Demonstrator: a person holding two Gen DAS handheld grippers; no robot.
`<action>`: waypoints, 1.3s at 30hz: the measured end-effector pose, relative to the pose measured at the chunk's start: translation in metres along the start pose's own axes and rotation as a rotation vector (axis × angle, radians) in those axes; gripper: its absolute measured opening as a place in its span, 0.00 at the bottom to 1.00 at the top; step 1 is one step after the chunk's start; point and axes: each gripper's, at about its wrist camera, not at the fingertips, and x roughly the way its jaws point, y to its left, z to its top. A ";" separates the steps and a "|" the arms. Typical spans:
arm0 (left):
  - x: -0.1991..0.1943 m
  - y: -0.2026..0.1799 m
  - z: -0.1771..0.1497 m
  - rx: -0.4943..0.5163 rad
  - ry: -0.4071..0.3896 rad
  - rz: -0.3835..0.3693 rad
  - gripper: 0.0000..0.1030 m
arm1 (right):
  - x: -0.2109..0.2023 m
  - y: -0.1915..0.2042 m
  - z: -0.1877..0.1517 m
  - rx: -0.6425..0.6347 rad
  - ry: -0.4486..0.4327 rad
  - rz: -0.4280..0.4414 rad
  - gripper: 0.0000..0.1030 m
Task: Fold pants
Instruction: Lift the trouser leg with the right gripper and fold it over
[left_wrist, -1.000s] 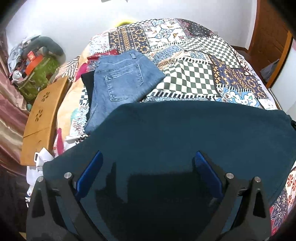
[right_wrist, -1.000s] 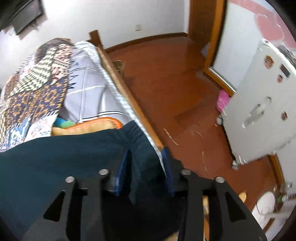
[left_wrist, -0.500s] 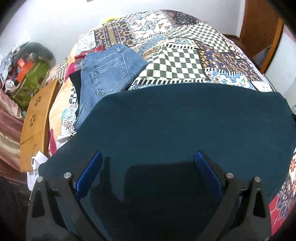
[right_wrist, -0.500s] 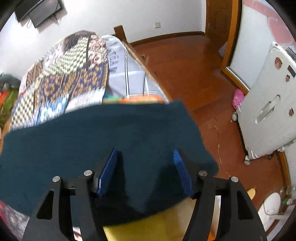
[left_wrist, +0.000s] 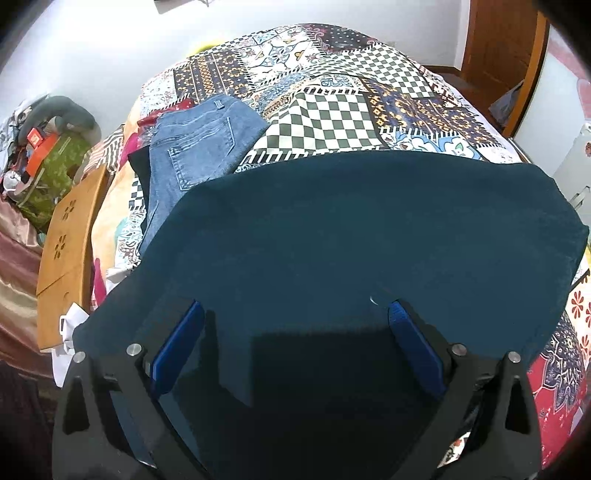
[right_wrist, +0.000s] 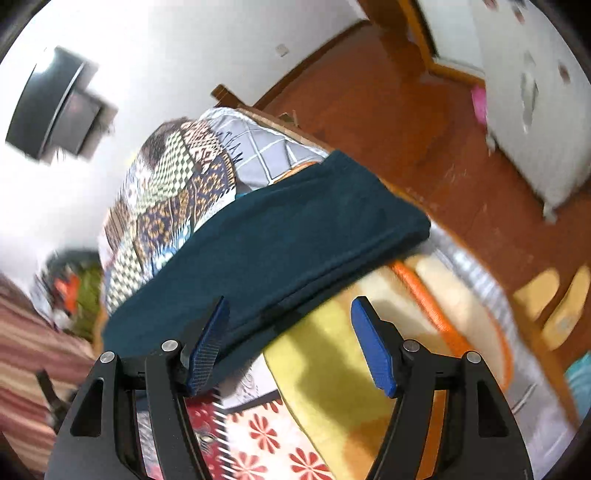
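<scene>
On the bed (left_wrist: 332, 107), folded pants (left_wrist: 351, 240) lie flat; both grippers' jaws gape wide, empty, letting the fold settle.

Bright even room light; strong fisheye edge warp; right wrist view motion-blurred, left sharp.

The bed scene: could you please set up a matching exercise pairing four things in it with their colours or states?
Things:
1. pants
2. jeans
3. right gripper
4. quilt

Descriptions:
A. light blue denim, folded
B. dark teal, spread flat
C. patchwork with checkered squares
D. open, holding nothing

Pairs: 1-B, 2-A, 3-D, 4-C
</scene>
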 end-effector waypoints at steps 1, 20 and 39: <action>0.000 -0.001 0.000 0.001 -0.001 -0.002 0.98 | 0.006 -0.005 0.001 0.041 0.010 0.008 0.63; -0.012 0.004 -0.001 -0.025 -0.034 -0.010 0.98 | 0.034 0.000 0.053 0.042 -0.123 -0.101 0.12; -0.092 0.069 -0.017 -0.176 -0.246 -0.060 0.98 | -0.052 0.223 0.008 -0.570 -0.339 0.085 0.10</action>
